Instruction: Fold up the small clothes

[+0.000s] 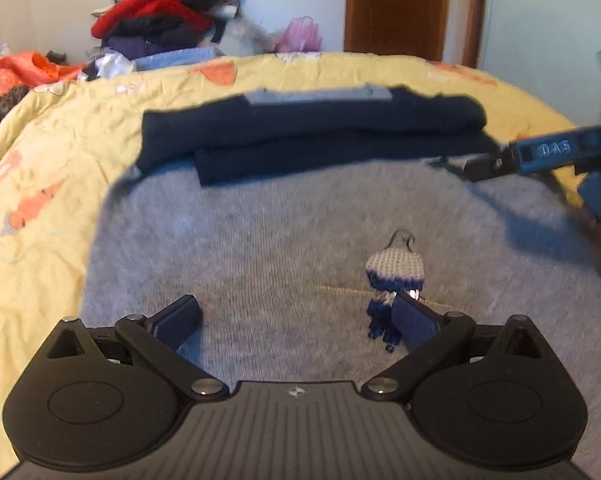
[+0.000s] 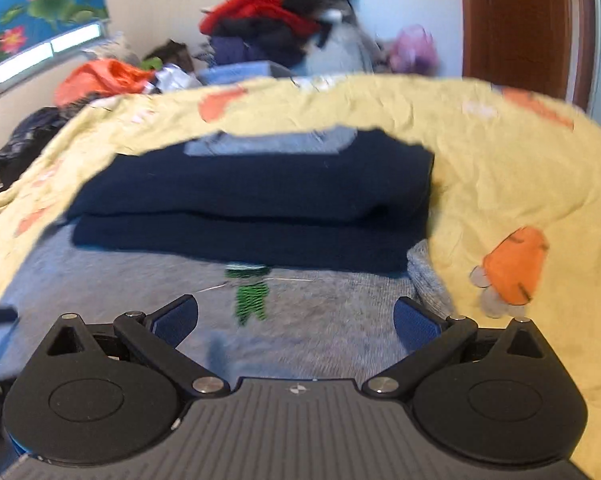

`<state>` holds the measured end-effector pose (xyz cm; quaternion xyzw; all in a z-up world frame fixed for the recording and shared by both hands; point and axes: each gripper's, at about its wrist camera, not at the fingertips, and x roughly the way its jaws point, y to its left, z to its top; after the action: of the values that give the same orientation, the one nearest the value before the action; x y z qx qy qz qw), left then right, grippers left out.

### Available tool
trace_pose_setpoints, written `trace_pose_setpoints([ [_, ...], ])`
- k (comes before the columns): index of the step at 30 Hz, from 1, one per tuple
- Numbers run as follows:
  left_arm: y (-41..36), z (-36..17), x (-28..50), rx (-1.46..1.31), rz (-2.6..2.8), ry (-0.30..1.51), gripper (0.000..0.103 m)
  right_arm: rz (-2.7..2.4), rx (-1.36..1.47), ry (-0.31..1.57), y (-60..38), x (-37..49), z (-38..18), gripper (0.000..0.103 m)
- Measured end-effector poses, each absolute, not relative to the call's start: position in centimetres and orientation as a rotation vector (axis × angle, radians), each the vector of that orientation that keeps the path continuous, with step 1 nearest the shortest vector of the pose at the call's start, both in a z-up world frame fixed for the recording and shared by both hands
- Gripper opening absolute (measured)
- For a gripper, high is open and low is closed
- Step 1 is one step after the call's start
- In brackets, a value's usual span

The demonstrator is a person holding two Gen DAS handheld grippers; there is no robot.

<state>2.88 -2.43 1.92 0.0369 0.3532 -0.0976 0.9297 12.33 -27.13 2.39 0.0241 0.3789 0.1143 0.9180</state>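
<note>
A small grey knit sweater (image 1: pixel 260 240) lies flat on the yellow bedspread (image 1: pixel 60 152), its navy sleeves (image 1: pixel 312 136) folded across the upper part. A knitted blue-and-white figure (image 1: pixel 394 276) decorates it in the left wrist view, and a green one (image 2: pixel 250 292) shows in the right wrist view. My left gripper (image 1: pixel 296 320) hovers open just above the grey body. My right gripper (image 2: pixel 296 320) is open too, low over the sweater (image 2: pixel 320 312) below the navy fold (image 2: pixel 252 196). The right gripper (image 1: pixel 492 164) also shows at the sweater's right edge in the left wrist view.
A heap of clothes (image 1: pixel 164 12) in red, black and purple sits beyond the bed, with an orange garment (image 1: pixel 24 68) to its left. A brown door (image 1: pixel 396 4) stands behind. A flower poster (image 2: pixel 36 4) hangs on the wall. The yellow bedspread (image 2: pixel 520 160) stretches out to the right.
</note>
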Motion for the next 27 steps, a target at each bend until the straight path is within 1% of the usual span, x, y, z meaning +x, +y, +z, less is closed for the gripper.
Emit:
trace_pose_setpoints([
  [1,-2.1,1.9,2.8,0.067,-0.207,0.727,0.103,0.209,0.045,0.803,-27.5,12.7,1.7,0.103],
  [3,-1.7,1.8,2.7,0.054,-0.187,0.727,0.103,0.143,-0.068,0.746,-27.8,11.7,0.8,0.102],
  [5,-1.8,1.7,2.7,0.057,-0.184,0.726,0.103,0.15,-0.054,0.728,-28.6,11.1,0.7,0.102],
  [8,-2.0,1.6,2.8,0.057,-0.179,0.725,0.103,0.099,-0.065,0.762,-27.7,10.2,1.6,0.098],
  [11,-2.0,1.6,2.8,0.056,-0.177,0.724,0.103,0.119,-0.002,0.728,-26.1,7.2,2.7,0.103],
  [14,-2.1,1.7,2.8,0.057,-0.176,0.724,0.103,0.171,-0.083,0.792,-23.1,5.4,1.2,0.103],
  [16,-2.1,1.7,2.9,0.056,-0.177,0.725,0.103,0.161,-0.131,0.718,-22.3,3.5,0.2,0.103],
  [18,-2.1,1.7,2.8,0.055,-0.176,0.724,0.103,0.155,-0.075,0.722,-23.1,2.6,0.3,0.103],
  [27,-2.2,1.8,2.6,0.055,-0.146,0.724,0.103,0.158,-0.089,0.729,-25.6,-4.0,1.1,0.103],
])
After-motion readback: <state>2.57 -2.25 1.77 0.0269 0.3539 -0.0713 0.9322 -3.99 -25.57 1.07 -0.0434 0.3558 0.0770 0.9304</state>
